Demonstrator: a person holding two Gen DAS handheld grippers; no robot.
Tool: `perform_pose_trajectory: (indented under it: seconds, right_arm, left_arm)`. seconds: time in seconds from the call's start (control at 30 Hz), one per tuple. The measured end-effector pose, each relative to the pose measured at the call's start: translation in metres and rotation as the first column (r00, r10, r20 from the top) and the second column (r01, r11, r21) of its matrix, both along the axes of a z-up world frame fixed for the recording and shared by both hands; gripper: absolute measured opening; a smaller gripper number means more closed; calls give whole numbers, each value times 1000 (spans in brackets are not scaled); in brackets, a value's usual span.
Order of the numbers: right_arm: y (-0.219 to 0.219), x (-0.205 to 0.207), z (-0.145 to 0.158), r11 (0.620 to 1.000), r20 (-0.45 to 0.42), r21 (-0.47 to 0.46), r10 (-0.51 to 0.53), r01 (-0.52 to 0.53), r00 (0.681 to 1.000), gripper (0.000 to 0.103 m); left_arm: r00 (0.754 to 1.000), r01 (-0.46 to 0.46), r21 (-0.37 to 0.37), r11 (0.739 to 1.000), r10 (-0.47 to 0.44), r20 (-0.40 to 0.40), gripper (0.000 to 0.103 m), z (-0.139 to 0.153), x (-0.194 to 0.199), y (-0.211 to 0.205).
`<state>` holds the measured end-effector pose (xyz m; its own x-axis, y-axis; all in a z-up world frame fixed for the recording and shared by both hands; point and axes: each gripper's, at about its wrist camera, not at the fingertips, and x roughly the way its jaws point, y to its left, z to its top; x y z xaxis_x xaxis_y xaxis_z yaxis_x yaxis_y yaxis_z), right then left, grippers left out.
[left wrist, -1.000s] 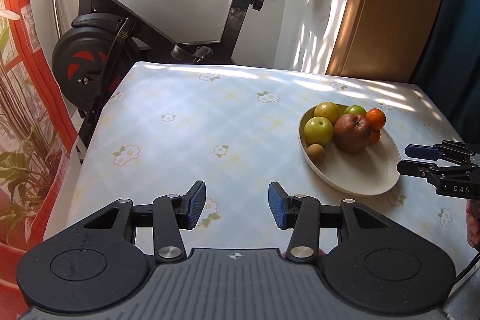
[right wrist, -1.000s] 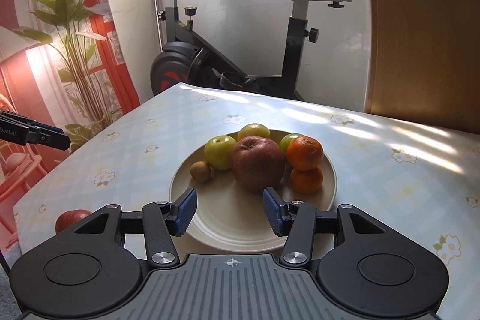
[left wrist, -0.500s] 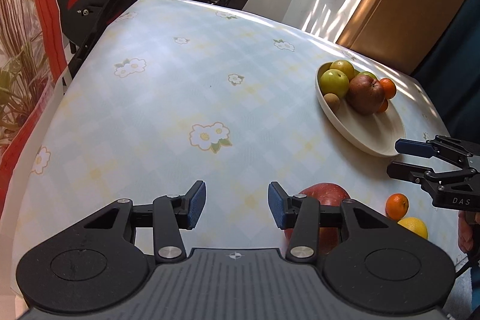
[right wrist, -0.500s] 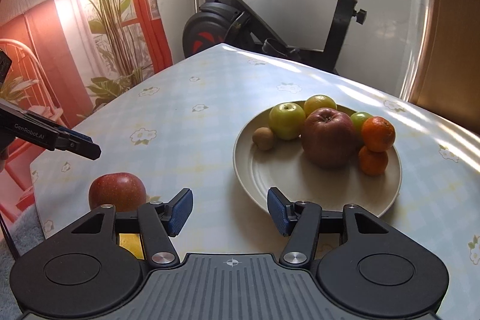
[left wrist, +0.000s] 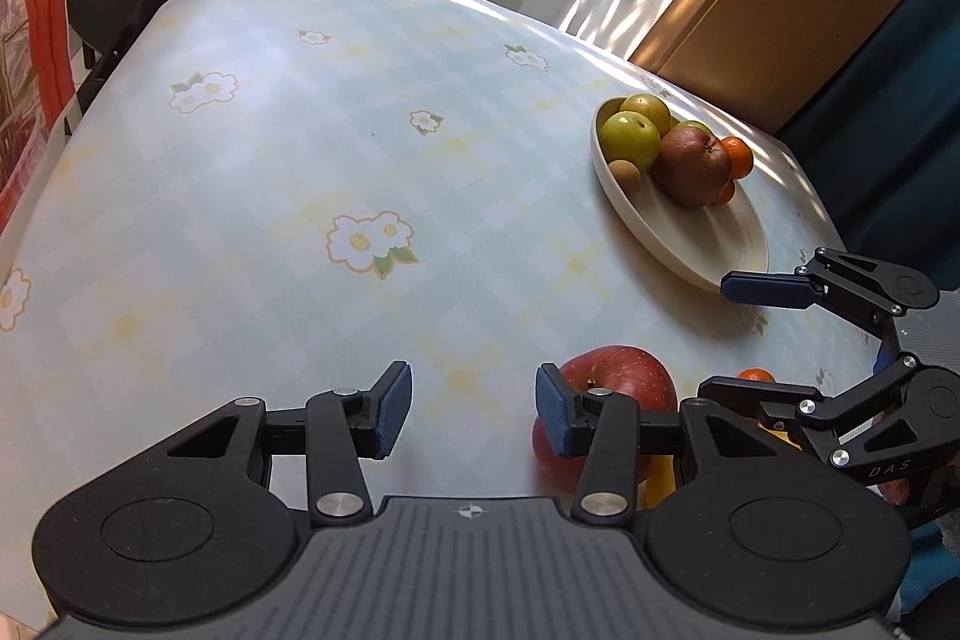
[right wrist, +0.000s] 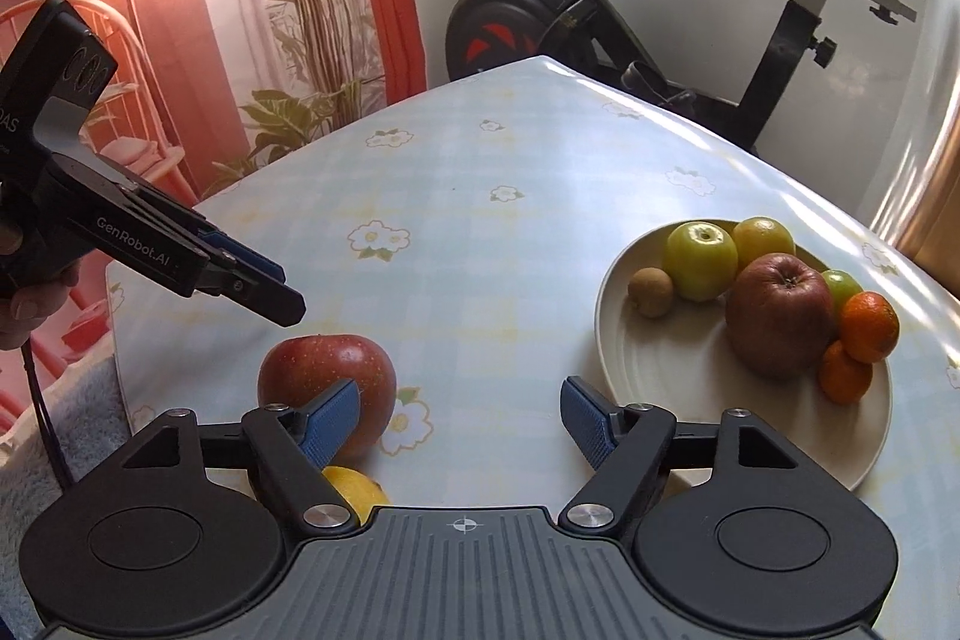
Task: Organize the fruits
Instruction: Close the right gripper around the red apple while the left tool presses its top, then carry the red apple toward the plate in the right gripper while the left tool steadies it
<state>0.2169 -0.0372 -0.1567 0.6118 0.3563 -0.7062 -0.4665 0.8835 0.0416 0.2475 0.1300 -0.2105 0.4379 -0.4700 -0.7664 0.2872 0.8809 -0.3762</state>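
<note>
A cream plate on the flowered tablecloth holds a dark red apple, a green apple, a kiwi, mandarins and other fruit. A loose red apple lies near the table's front edge, with a lemon beside it. My right gripper hovers just right of that apple, its jaws opening with nothing between them. My left gripper is open and holds nothing. The red apple shows behind its right finger. The right gripper spreads above a small mandarin.
An exercise bike stands past the table's far edge. A red curtain with plants hangs at the left. A brown wooden door is behind the plate. A white fluffy cloth lies off the near left corner.
The right gripper's jaws have spread much wider, and its view has swung left from the plate to the loose apple. The left gripper has dipped toward the near table, bringing the red apple into view.
</note>
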Motion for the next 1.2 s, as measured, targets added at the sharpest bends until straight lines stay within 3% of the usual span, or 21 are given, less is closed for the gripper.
perform_pose_trajectory:
  seconds: [0.13,0.5,0.7,0.83,1.2]
  right_arm:
    - [14,1,0,998,-20,-22,63,-63,998,75]
    - [46,10,-13,981,-106,-57,180,-187,978,74]
    - [49,25,-18,979,-158,-21,196,-202,968,72]
    - [49,34,-23,977,-218,10,212,-215,953,63]
    - [47,39,-21,971,-131,-10,237,-240,963,62]
  left_arm:
    - [1000,12,-39,999,-12,-23,48,-4,4,0]
    - [998,41,-7,999,-41,-45,47,-10,6,-7]
    - [998,38,-7,999,-39,-52,47,-11,7,-7]
    - [998,35,-10,999,-36,-56,47,-11,8,-7]
    - [999,-4,-46,999,2,-50,47,-6,21,-9]
